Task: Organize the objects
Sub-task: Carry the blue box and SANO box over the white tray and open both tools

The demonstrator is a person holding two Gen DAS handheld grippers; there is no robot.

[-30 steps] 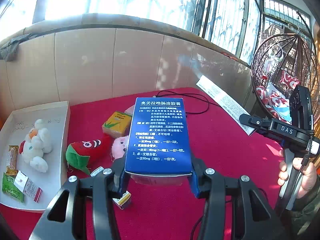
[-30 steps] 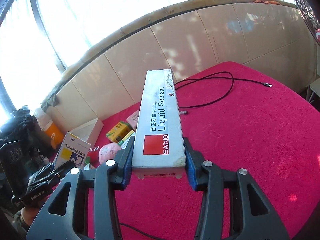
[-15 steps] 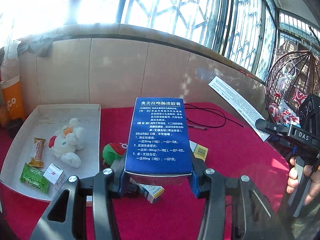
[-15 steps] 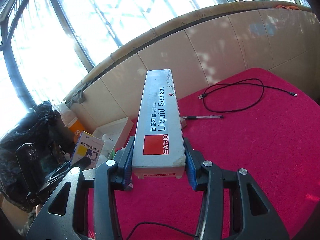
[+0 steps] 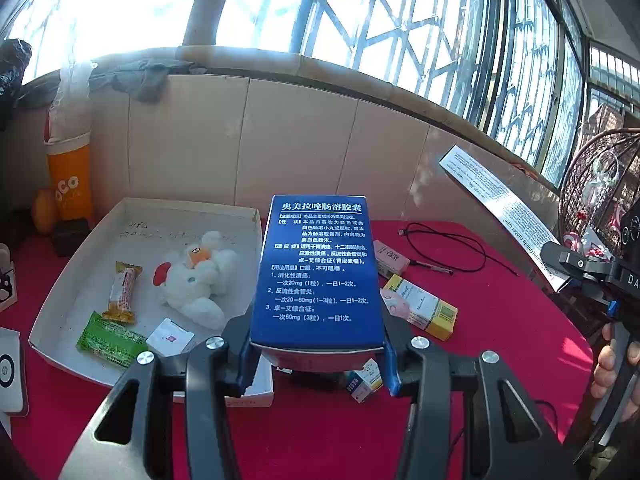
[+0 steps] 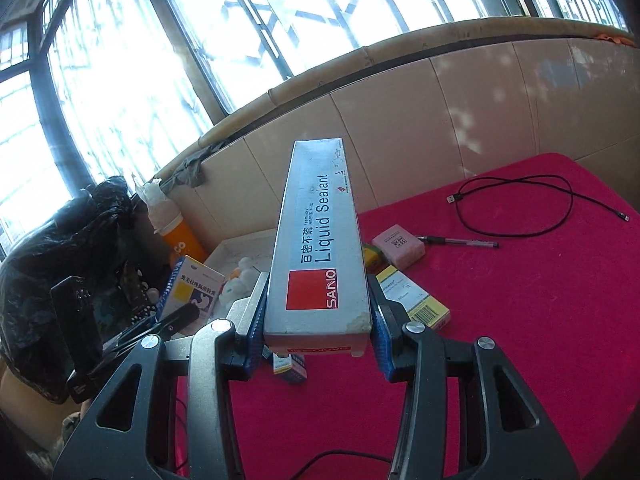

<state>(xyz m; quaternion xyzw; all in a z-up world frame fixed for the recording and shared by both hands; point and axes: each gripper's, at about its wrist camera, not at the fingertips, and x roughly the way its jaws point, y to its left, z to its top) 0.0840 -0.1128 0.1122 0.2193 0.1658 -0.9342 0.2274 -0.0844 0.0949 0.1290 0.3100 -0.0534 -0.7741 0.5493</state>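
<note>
- At the frame's lower centre, my left gripper (image 5: 318, 354) clamps the blue cardboard medicine box (image 5: 318, 272), beside the white tray (image 5: 52, 312).
- My right gripper (image 6: 318, 344) clamps the long grey sealant carton (image 6: 318, 240), above the red tablecloth (image 6: 520, 320).

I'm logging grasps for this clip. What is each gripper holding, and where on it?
Left gripper: blue medicine box, near end, side faces. Right gripper: Liquid Sealant box, near end, long sides.

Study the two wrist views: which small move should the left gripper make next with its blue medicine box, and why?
Probably carry the blue medicine box leftward over the white cardboard tray and lower it. The left gripper already clamps it, and the tray shows bare floor near its back wall, beyond the white plush toy.
</note>
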